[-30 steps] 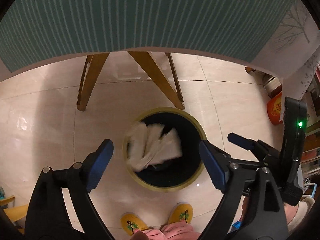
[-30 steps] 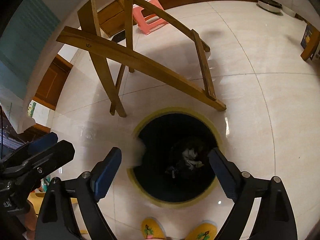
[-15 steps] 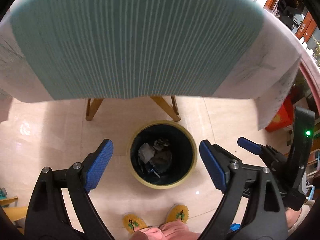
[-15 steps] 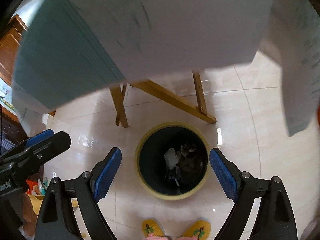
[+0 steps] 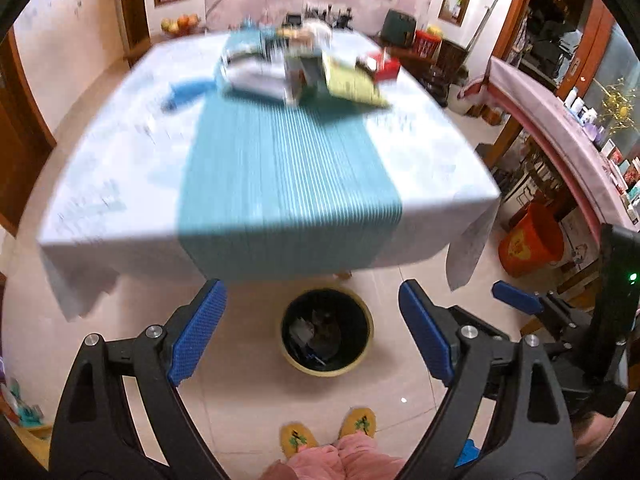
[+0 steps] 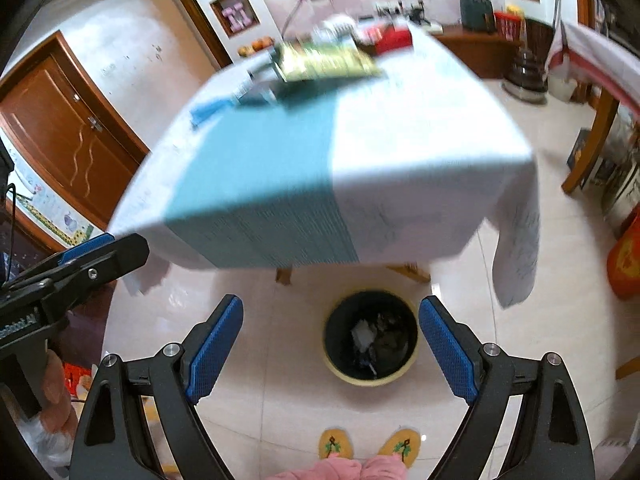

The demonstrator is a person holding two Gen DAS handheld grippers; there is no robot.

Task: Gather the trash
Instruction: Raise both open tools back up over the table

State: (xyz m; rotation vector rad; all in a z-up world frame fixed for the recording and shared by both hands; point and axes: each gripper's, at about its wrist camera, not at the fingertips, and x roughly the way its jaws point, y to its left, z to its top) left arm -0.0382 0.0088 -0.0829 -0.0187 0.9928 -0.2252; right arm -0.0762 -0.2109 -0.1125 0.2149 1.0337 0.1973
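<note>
A black bin with a yellow rim [image 5: 327, 370] [image 6: 370, 378] stands on the tiled floor just in front of the table, with crumpled trash [image 5: 316, 334] [image 6: 366, 338] inside. My left gripper [image 5: 312, 332] hangs open high above it, nothing between its blue pads. My right gripper [image 6: 331, 350] is open and empty too, also above the bin. On the table's far end lies a blurred heap of items [image 5: 304, 68] [image 6: 320, 60]: white paper, a yellow-green packet, a red box.
The table carries a white cloth with a teal striped runner [image 5: 280, 184] [image 6: 256, 184]. A person's yellow slippers [image 5: 328, 434] stand below the grippers. An orange bucket [image 5: 532, 244] sits at the right, a wooden door [image 6: 68, 132] at the left. Wooden table legs [image 6: 408, 270] are behind the bin.
Both grippers have risen from just over the bin and tilted up, so the tabletop now shows. The white tissue dropped from the left gripper into the bin.
</note>
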